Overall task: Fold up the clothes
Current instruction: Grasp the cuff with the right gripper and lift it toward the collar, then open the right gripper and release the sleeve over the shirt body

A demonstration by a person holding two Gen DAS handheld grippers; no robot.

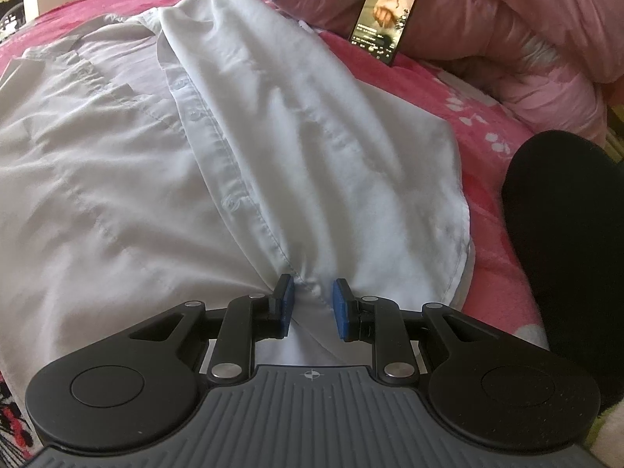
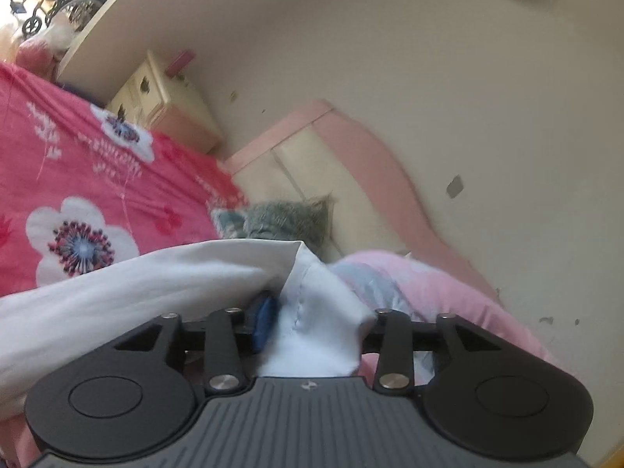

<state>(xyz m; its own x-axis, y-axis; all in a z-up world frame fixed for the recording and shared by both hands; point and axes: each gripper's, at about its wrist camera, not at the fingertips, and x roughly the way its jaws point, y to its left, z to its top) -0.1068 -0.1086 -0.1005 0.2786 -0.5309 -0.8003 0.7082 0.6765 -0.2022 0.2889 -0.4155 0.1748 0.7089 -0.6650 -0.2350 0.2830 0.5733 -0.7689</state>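
Note:
A white button-up shirt [image 1: 128,179] lies spread on the red flowered bedspread [image 1: 483,210], with its right front panel folded over toward the middle. My left gripper [image 1: 312,300] sits at the shirt's hem by the button placket. Its blue pads stand apart with a pinch of cloth between them, not clamped. In the right wrist view, my right gripper [image 2: 312,323] has white shirt cloth [image 2: 312,331] bunched between its fingers. One blue pad [image 2: 266,321] shows; the other is hidden by cloth. It holds that cloth lifted off the bed.
A phone [image 1: 386,15] with a lit screen leans on a pink quilt [image 1: 526,39] at the far right. A black-clad leg [image 1: 565,241] lies at the right. A cream nightstand [image 2: 163,97], a pink headboard [image 2: 351,156] and a grey furry cushion [image 2: 288,222] stand beyond the bed.

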